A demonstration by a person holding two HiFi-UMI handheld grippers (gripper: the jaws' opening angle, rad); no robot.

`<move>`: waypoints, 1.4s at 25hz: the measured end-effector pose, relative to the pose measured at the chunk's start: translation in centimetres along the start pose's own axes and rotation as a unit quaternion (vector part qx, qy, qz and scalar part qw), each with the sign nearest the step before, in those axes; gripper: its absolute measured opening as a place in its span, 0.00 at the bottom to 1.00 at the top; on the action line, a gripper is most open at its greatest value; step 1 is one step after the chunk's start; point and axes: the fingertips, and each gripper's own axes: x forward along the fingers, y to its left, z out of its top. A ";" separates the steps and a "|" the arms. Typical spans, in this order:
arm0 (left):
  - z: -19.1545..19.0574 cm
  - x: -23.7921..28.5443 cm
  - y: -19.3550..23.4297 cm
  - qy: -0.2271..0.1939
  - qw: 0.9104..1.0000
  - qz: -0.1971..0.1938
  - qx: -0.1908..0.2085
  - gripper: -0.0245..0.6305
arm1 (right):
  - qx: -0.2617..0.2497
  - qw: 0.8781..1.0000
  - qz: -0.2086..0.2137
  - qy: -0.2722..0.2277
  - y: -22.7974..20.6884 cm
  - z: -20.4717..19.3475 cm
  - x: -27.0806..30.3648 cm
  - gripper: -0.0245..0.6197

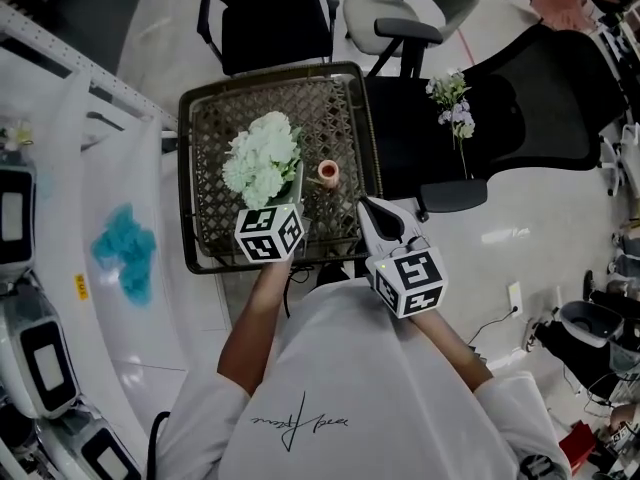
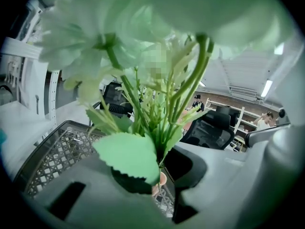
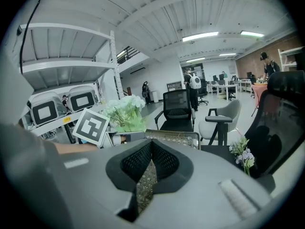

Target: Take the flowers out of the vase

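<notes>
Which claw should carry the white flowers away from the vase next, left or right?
Left: the left claw grips the white flowers by their stems, near the vase. The right claw is shut and empty.

Black chair (image 1: 270,18) stands beside grey chair (image 1: 362,18).

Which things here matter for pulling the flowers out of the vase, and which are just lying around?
Job: white flowers, gripped in the left tongs; vase; right tongs, shut, empty.
Lying about: purple sprig on black chair; blue clump; grey chair.
</notes>
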 end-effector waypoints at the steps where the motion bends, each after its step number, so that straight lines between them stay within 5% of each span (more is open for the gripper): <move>1: -0.1 -0.2 0.0 0.001 1.000 0.000 0.000 0.13 | 0.000 1.000 0.001 -0.001 0.1 0.0 -0.1 0.05; 35: -0.8 -7.7 -3.6 0.020 0.999 -0.032 -0.002 0.12 | -0.011 0.999 0.032 -0.032 5.1 0.2 -2.3 0.05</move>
